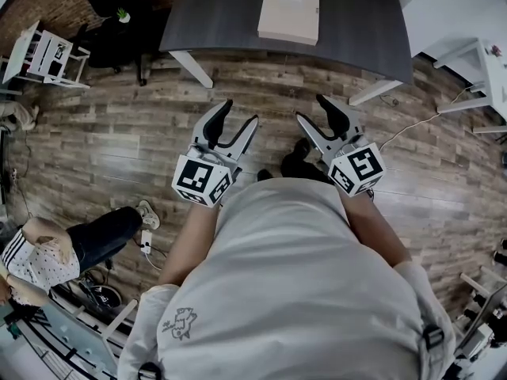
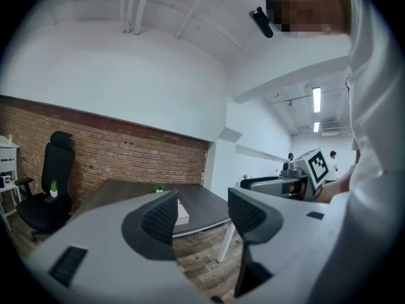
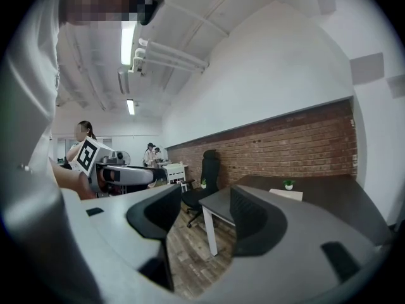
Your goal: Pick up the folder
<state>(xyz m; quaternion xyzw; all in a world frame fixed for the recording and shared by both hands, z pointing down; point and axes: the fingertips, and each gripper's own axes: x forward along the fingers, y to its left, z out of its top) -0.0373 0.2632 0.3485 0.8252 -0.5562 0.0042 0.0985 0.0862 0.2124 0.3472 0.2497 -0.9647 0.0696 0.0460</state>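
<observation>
Folder [image 1: 288, 12] on desk [image 1: 214, 18], well ahead of L tool [image 1: 242, 110] & R tool [image 1: 310, 107].

Floor [image 1: 119, 133] lies open up to desk [image 1: 214, 14]; desktop free around folder [image 1: 289, 12]; chair [image 1: 111, 42] crowds desk's left.

Beige folder [image 1: 288, 12] on a dark grey desk [image 1: 222, 14].
Floor [image 1: 119, 133] grey-brown wood grain; wall [image 2: 126, 151] red brick; chair [image 2: 47, 198] black; shirt [image 1: 301, 275] pale grey; plant [image 2: 54, 186] apparently green.
</observation>
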